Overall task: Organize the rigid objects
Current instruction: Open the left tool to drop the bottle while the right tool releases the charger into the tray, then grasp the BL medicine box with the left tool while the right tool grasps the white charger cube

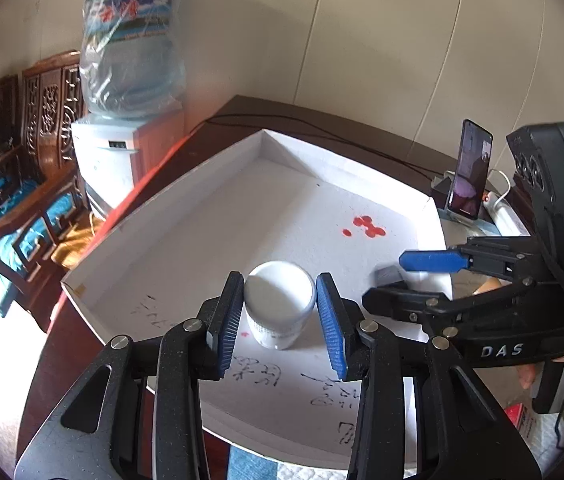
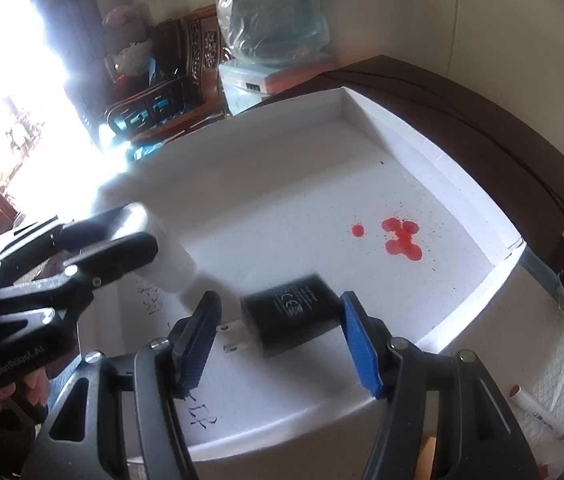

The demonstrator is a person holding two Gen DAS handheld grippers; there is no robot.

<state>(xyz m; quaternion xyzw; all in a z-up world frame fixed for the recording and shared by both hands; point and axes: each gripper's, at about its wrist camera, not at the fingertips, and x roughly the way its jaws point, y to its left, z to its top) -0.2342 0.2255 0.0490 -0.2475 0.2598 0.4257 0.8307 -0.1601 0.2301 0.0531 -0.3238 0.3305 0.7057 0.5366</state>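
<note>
My left gripper (image 1: 280, 312) has its jaws pinching a small white jar (image 1: 278, 304) from both sides, the pads pressed against its wall, the jar tilted just above the floor of the white foam tray (image 1: 202, 216). My right gripper (image 2: 278, 340) has its jaws spread around a black plug-in charger (image 2: 293, 320); the right pad sits at the charger's edge, the left pad stands clear beside the two metal prongs, and I cannot tell whether the charger rests on the tray floor. Handwritten marks run along the tray's near floor, and red stains (image 2: 399, 238) spot it farther in. The tray lies on a dark table (image 1: 242, 114). Beyond, a phone (image 1: 471, 172) stands propped, and a water dispenser (image 1: 122, 156) carries its wrapped bottle.
</note>
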